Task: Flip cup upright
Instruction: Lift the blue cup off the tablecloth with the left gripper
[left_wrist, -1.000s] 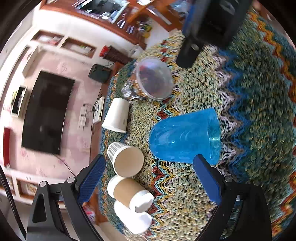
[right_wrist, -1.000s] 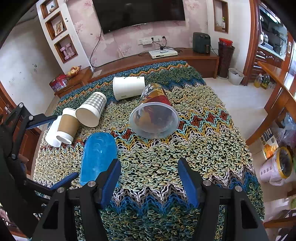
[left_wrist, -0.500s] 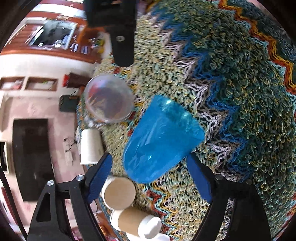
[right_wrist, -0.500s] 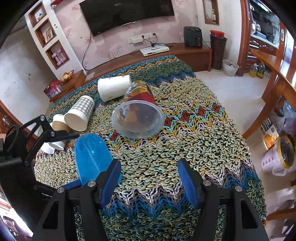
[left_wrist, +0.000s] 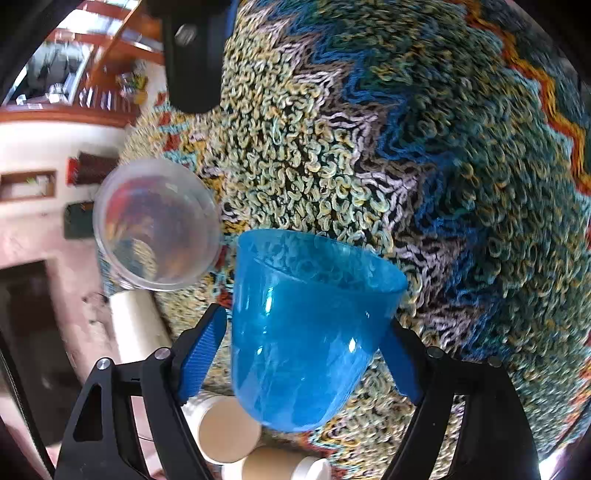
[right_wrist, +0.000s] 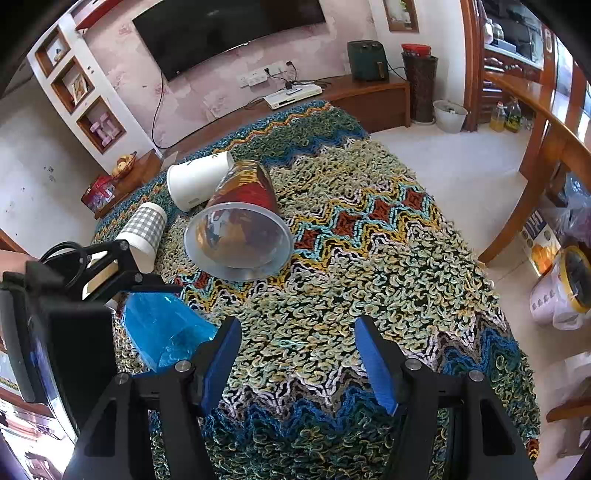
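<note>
A translucent blue cup (left_wrist: 306, 332) sits between the fingers of my left gripper (left_wrist: 301, 350). Both blue pads touch its sides and it is tilted, rim away from the camera, above the knitted cloth (left_wrist: 424, 166). In the right wrist view the blue cup (right_wrist: 166, 332) shows at the lower left, partly hidden by the left gripper's black body. My right gripper (right_wrist: 297, 356) is open and empty over the cloth (right_wrist: 369, 277), to the right of the blue cup.
A clear plastic cup with a red printed wall (right_wrist: 240, 236) lies on its side mid-table. A white cup (right_wrist: 197, 181), a checked paper cup (right_wrist: 142, 230) and brown paper cups (left_wrist: 229, 432) lie at the left. The table edge drops off at the right.
My left gripper has closed in on the blue cup and lifted it, turning its rim away from the table. The right gripper has stayed open in much the same spot.
</note>
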